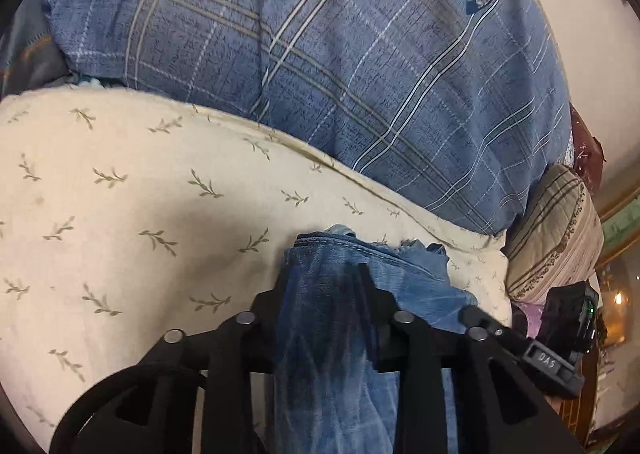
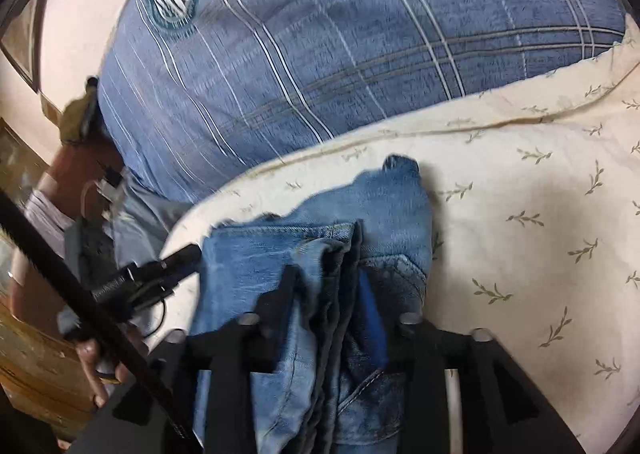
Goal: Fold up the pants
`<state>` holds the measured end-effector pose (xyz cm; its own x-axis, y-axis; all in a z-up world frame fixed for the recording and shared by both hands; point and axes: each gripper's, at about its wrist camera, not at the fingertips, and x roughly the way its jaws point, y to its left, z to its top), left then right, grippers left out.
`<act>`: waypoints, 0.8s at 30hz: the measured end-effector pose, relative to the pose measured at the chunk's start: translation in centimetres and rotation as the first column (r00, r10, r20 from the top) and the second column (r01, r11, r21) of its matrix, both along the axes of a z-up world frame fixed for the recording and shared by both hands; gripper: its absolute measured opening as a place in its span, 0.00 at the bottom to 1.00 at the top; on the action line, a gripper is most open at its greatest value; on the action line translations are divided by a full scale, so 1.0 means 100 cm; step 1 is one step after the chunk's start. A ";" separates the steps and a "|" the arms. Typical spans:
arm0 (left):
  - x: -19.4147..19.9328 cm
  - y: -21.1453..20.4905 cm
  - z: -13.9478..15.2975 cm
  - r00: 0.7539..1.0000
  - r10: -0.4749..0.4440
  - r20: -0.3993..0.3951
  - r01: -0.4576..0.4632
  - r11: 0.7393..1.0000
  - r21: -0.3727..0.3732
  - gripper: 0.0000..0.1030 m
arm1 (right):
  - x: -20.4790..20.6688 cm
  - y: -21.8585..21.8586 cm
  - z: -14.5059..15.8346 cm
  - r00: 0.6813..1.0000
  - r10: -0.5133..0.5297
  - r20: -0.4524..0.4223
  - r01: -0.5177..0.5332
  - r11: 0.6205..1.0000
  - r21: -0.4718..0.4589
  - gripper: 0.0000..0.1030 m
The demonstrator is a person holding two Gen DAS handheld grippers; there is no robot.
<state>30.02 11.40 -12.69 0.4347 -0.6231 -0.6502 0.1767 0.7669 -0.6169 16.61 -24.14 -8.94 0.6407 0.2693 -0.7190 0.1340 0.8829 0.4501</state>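
Note:
The blue jeans [image 1: 420, 278] lie folded into a narrow bundle on a cream bedsheet with a leaf print [image 1: 120, 214]. My left gripper [image 1: 324, 274] straddles one end of the bundle: denim fills the gap between its fingers and the jaws stand partly apart. In the right wrist view the jeans [image 2: 396, 206] show a hem and a pocket seam. My right gripper [image 2: 328, 274] straddles them the same way, with bunched folds between its fingers and a strip of the blue pad [image 2: 370, 302] bare. Neither pair of pads visibly presses the cloth.
A large blue plaid pillow [image 1: 320, 54] with a round crest lies just beyond the jeans. A striped beige cushion [image 1: 556, 230] sits at the right. A hand [image 2: 92, 358] holding the other gripper's handle shows at the left in the right wrist view, above the bed's edge.

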 end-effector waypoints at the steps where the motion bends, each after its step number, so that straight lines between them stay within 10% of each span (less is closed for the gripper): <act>1: -0.002 0.001 0.003 1.000 0.000 -0.001 0.000 1.000 0.004 0.40 | -0.001 0.000 0.003 1.000 -0.006 0.010 0.006 1.000 -0.010 0.44; 4: -0.006 0.003 0.005 1.000 -0.014 -0.016 0.014 1.000 -0.004 0.41 | 0.001 -0.001 0.005 1.000 -0.007 0.012 0.007 1.000 -0.017 0.44; 8: 0.000 -0.010 -0.009 0.998 -0.047 -0.047 0.048 0.999 0.019 0.35 | 0.008 0.001 -0.007 0.999 0.015 -0.030 -0.016 1.000 -0.026 0.14; 14: -0.001 -0.025 -0.011 0.999 -0.039 0.014 0.037 0.996 0.079 0.21 | 0.009 0.011 -0.001 1.000 0.009 -0.016 -0.011 0.991 -0.134 0.08; 19: -0.012 -0.016 0.006 0.999 -0.051 0.018 0.049 0.996 0.074 0.35 | 0.003 -0.003 -0.003 0.998 -0.001 -0.060 -0.001 1.000 -0.031 0.35; 21: -0.024 -0.008 0.019 0.997 -0.052 0.052 0.048 0.995 0.088 0.45 | -0.011 -0.007 0.013 1.000 -0.012 -0.018 0.012 1.000 -0.010 0.74; 24: -0.044 0.004 0.025 0.997 -0.047 0.065 0.040 0.993 0.107 0.55 | -0.034 -0.014 0.019 0.999 -0.051 -0.001 0.051 0.998 0.026 0.79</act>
<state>25.64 11.77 -10.17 0.4535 -0.5721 -0.6834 0.2500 0.8176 -0.5187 13.26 -25.57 -7.04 0.6537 0.2548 -0.7126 0.1788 0.8629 0.4726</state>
